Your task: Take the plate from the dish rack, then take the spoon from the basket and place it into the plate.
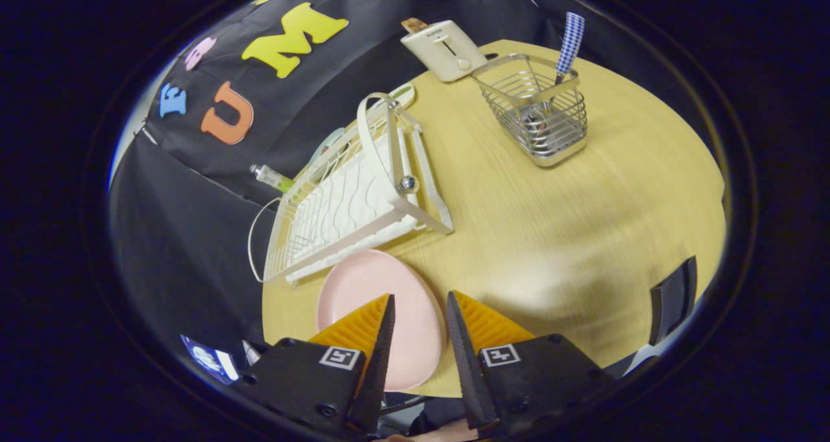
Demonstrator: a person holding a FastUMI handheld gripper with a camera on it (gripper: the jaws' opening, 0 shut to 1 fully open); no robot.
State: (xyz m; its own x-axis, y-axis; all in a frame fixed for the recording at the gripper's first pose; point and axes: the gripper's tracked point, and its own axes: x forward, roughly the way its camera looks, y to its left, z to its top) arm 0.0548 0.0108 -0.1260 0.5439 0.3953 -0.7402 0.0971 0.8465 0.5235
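The gripper [418, 312] hung part-open and empty above the pink plate [379, 312]; the spoon [565, 56] stood in the wire basket [538, 108] at one o'clock.

The gripper [418, 309] hangs above the table, tilted so that it looks down and forward along its two fingers. The fingers [363, 325] stand apart with a clear gap between their tips, pressing on nothing. Their ridged inner pads face each other across the gap, and each finger's base block carries a small square marker on its upper face.
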